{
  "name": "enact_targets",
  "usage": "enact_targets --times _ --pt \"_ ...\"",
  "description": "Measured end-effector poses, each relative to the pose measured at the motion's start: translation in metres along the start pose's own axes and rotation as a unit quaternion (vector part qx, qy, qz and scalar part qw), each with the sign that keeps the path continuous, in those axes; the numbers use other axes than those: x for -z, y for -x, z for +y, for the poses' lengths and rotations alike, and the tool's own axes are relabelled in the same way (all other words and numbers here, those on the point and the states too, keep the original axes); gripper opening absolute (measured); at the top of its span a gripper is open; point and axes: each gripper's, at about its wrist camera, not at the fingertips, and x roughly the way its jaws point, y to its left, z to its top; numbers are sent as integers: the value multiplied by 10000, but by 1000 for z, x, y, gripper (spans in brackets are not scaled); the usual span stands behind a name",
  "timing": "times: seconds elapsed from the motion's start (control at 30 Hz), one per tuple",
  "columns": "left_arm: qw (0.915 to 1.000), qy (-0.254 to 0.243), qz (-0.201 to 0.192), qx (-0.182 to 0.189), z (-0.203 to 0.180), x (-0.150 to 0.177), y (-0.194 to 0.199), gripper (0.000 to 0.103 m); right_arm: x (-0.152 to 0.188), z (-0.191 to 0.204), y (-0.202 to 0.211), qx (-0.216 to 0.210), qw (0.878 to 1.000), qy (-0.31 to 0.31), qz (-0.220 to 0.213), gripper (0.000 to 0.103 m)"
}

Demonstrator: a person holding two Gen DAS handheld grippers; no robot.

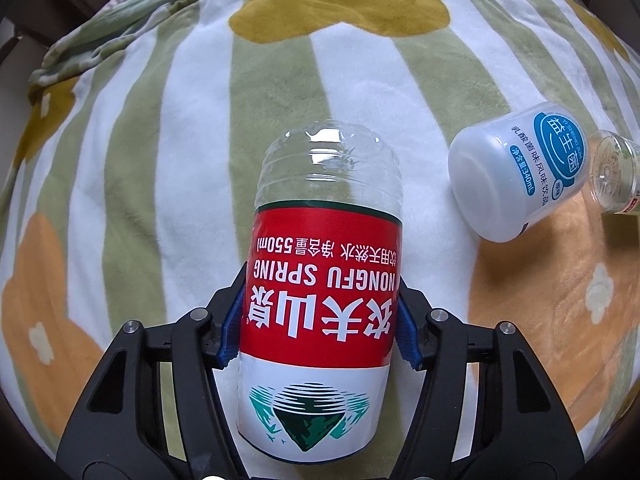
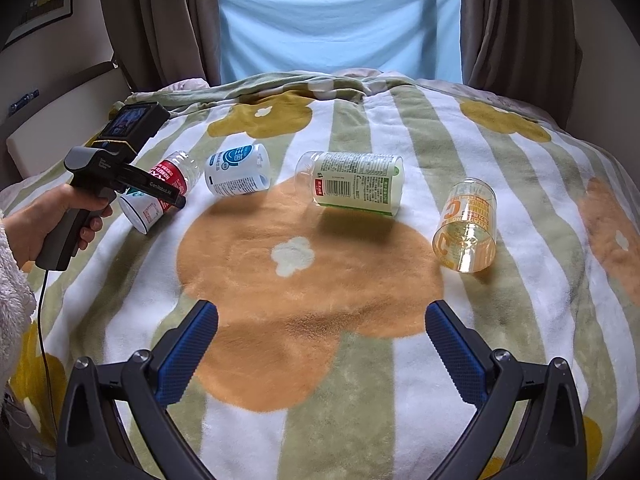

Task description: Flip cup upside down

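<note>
The clear plastic cut-bottle cup with a red and white label (image 1: 320,312) reads, upside down in the left wrist view, "NONGFU SPRING", the large white characters "农夫山泉" and "净含量550ml". The white plastic cup with a blue round emblem (image 1: 516,172) carries "益生菌", "乳酸菌味风味饮品" and "净含量:340mL". In the right wrist view, the black handheld left gripper (image 2: 182,201) bears "GenRobot.AI" along its side, and the clear orange-printed cup (image 2: 466,226) shows a large "C", its smaller print too blurred to read.
</note>
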Motion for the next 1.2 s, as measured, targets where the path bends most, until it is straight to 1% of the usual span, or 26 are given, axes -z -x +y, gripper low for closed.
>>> enact_targets --times 0.1,0.2,0.33,0.5,0.67,0.73,0.8,0.87,0.93,1.07,1.13,1.2 --pt "10000 0 -67 3 0 4 11 57 -1 0 4 -2 10000 -7 -33 103" --pt "9998 -18 -159 91 -4 13 30 57 -2 0 12 -26 10000 -44 -67 103" --pt "9989 -309 -321 120 -20 33 62 57 -4 0 29 -23 9999 -71 -154 103" --pt "9963 -622 -520 292 -53 66 105 57 -2 -10 56 -25 9995 -202 -255 103" --pt "9919 -948 -660 527 -101 102 138 57 6 -22 81 52 9993 -297 -211 103" --pt "9901 -1074 -702 565 -120 116 146 57 10 -27 89 94 9993 -325 -174 103" --pt "9890 -1142 -684 645 -138 128 150 57 15 -33 96 111 9992 -372 -126 103" --pt "9884 -1169 -561 787 -156 141 147 57 20 -39 102 148 9990 -424 -69 103" --pt "9879 -1224 -456 836 -174 155 142 57 26 -45 107 235 9986 -471 3 103" --pt "9871 -1169 -263 1059 -200 175 134 57 37 -59 113 291 9978 -579 146 103" --pt "9882 -1083 -207 1065 -209 178 130 57 41 -65 114 293 9973 -645 209 103" --pt "9902 -989 -149 978 -213 178 123 57 45 -69 115 272 9968 -718 242 103"
